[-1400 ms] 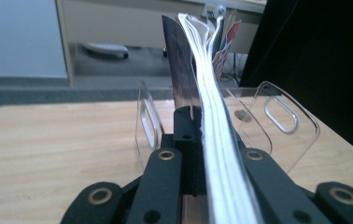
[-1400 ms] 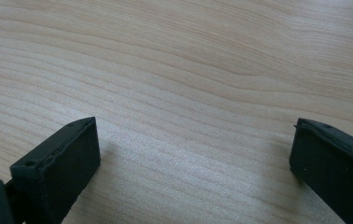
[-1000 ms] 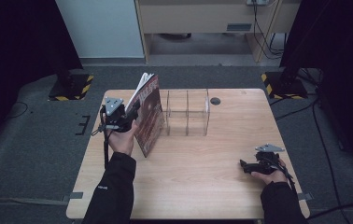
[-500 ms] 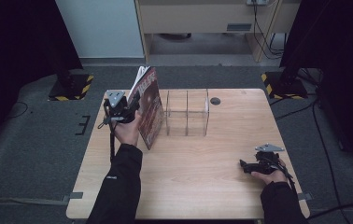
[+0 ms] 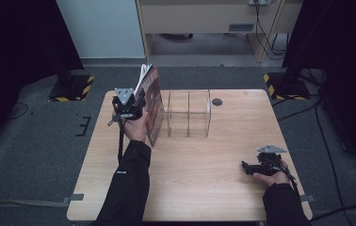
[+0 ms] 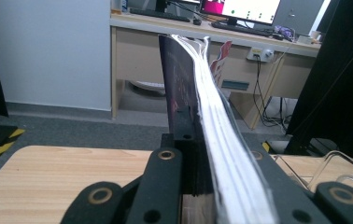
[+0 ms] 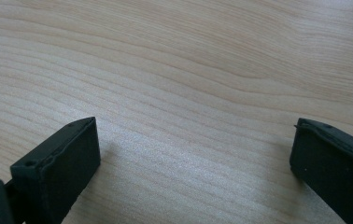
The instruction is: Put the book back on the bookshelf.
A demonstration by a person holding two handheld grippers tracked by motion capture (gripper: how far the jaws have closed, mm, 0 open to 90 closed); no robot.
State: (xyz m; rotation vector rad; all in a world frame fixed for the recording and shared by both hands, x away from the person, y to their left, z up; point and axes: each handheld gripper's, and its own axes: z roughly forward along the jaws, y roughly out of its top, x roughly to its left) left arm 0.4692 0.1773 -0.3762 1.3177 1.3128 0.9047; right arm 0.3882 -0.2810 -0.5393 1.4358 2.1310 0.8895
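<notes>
Magazine (image 5: 153, 106) upright, pinched by left gripper (image 5: 130, 104) beside clear rack (image 5: 189, 113). Right gripper (image 5: 254, 168) spread, idle on table (image 5: 204, 188). Likely next: slot into a compartment.

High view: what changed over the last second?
The left gripper, shut on the magazine, carried it away from the person and slightly toward the clear divider rack, standing it more upright. Nothing was released or newly grasped. The right gripper stayed open, low over the table near its right front; the rack did not move.
</notes>
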